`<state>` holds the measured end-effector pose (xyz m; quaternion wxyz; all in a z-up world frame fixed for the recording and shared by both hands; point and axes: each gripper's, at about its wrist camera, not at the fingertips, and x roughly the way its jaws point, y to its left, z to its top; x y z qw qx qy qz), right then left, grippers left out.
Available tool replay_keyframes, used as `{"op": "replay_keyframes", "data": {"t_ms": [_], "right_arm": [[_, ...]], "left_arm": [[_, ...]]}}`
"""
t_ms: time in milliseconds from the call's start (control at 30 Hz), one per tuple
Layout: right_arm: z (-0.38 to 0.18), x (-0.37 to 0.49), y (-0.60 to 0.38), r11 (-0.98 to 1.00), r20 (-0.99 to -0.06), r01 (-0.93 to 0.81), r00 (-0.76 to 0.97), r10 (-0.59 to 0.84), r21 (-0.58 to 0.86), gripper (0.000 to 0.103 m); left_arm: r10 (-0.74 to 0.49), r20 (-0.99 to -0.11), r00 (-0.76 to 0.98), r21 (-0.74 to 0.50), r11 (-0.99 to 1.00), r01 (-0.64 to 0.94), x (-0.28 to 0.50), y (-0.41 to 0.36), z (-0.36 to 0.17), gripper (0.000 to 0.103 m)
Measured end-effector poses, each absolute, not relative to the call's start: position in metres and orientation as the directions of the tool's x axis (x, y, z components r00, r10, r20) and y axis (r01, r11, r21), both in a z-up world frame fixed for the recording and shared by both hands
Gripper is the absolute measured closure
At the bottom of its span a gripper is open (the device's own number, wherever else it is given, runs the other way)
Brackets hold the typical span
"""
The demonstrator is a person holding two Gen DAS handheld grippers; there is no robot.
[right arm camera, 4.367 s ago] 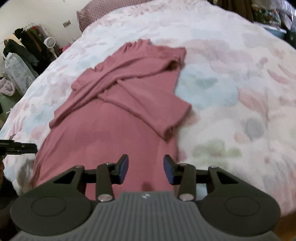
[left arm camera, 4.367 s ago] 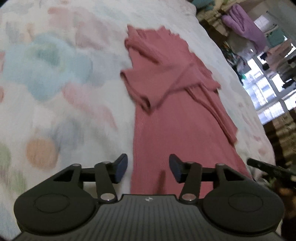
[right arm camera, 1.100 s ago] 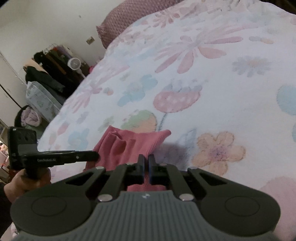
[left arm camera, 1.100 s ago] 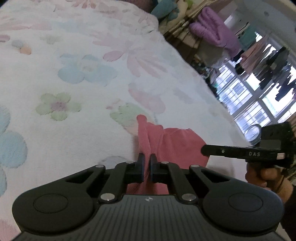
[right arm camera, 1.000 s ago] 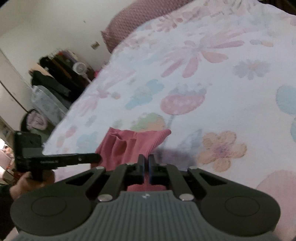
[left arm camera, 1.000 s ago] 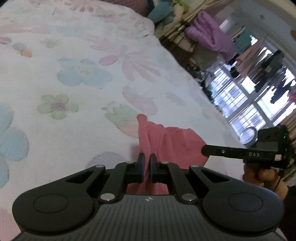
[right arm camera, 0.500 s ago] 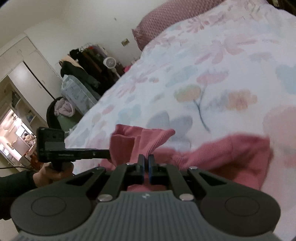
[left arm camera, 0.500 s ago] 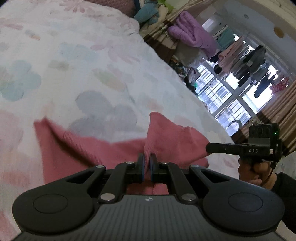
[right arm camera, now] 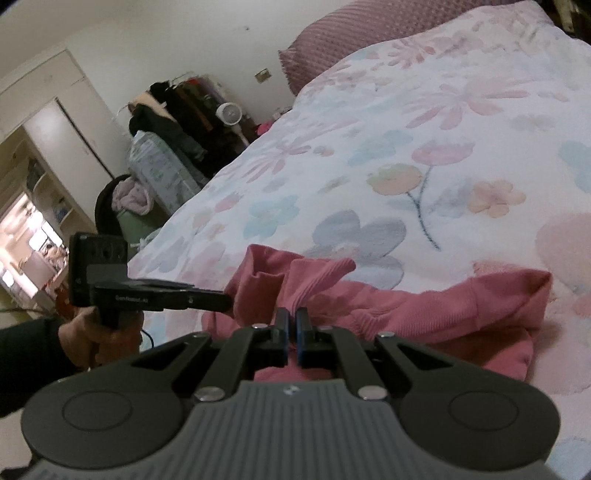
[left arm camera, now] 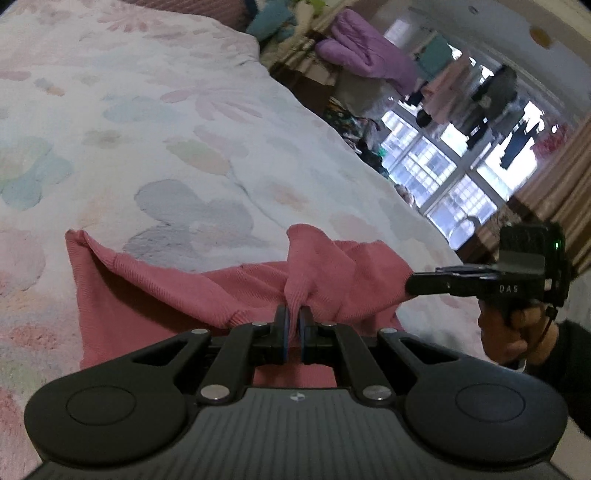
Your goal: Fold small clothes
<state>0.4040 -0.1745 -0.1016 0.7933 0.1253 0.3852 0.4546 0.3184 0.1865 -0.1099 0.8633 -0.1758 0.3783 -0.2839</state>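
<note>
Both grippers are clamped down hard on the same pink top. The left gripper [left arm camera: 291,319] has a pinched-up ridge of the pink garment [left arm camera: 207,295] squeezed between its blue pads, jaws nearly touching, and the right gripper [right arm camera: 291,321] is doing the same thing to another bit of the hem, jaws fully closed on fabric. Both point down at a slant toward the bed.

The floral bedspread [left arm camera: 166,110] takes up most of both views, and the garment lies on it in a rumpled band, one corner stretched out flat to the side while the gripped edges stand up in little peaks.

From the left wrist view you can see the right gripper reaching in from the side, its tip touching the cloth, with the person's right hand [left arm camera: 513,328] wrapped round the handle and a dark sleeve behind it. Right wrist view mirrors that with the left hand [right arm camera: 99,332].

Background stuff: a window [left arm camera: 443,173] with laundry hanging, a purple coat [left arm camera: 365,62], a pink pillow [right arm camera: 369,33], a small fan [right arm camera: 231,110].
</note>
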Motion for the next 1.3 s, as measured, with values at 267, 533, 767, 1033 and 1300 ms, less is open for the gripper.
{"op": "replay_keyframes", "data": {"t_ms": [267,533,767,1033,1300], "right_arm": [[-0.123,0.371,-0.172,0.605,-0.61,-0.649,0.263,0.748,0.462,0.099],[-0.125,0.361,-0.196,0.668,-0.684,-0.609,0.266,0.68,0.427,0.077],[-0.131,0.367,-0.197,0.683,-0.642,-0.38,0.249,0.725,0.624,0.069],[-0.155,0.352,-0.165,0.699,-0.656,-0.259,0.241,0.715,0.667,0.095],[-0.129,0.344,-0.179,0.641,-0.549,-0.325,0.334,0.766,0.696,0.101]], "left_arm": [[-0.555,-0.688,0.467,-0.427,0.83,0.358,0.303,0.177,-0.138,0.096],[-0.55,-0.715,0.432,-0.448,0.835,0.321,0.291,0.197,-0.128,0.067],[-0.661,-0.618,0.426,-0.653,0.733,0.189,0.285,0.192,-0.13,0.043],[-0.668,-0.58,0.465,-0.743,0.669,0.034,0.292,0.185,-0.154,0.083],[-0.624,-0.619,0.477,-0.674,0.734,0.086,0.284,0.178,-0.156,0.098]]}}
